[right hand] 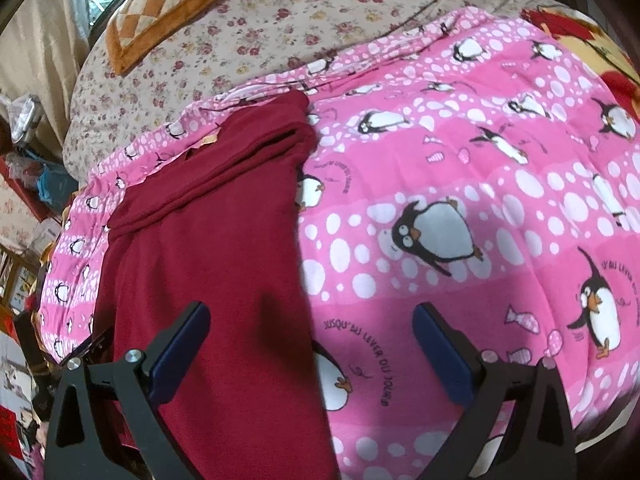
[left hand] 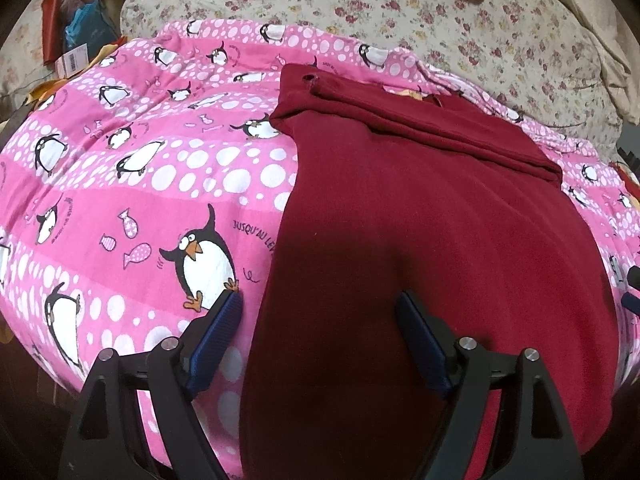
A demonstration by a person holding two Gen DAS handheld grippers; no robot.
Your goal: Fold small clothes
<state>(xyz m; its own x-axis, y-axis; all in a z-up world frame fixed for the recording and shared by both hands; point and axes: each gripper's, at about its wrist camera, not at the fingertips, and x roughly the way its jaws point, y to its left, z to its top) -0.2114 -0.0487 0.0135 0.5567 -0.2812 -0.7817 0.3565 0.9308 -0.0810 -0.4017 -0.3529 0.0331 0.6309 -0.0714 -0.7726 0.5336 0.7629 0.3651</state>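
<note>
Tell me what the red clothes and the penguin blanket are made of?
The red garment looks like soft fleece or thick knit: matte, fuzzy, with rounded folds at its far end. The penguin blanket looks like printed cotton, thin and smooth with fine creases. Neither is certain from looks alone.

The garment (left hand: 432, 240) is plain dark red. The blanket (left hand: 140, 184) is pink with white dots and black-and-white penguins. The sheet (right hand: 280, 20) is cream with small red flowers. The cushion (right hand: 160, 8) is orange-and-cream checked.
</note>
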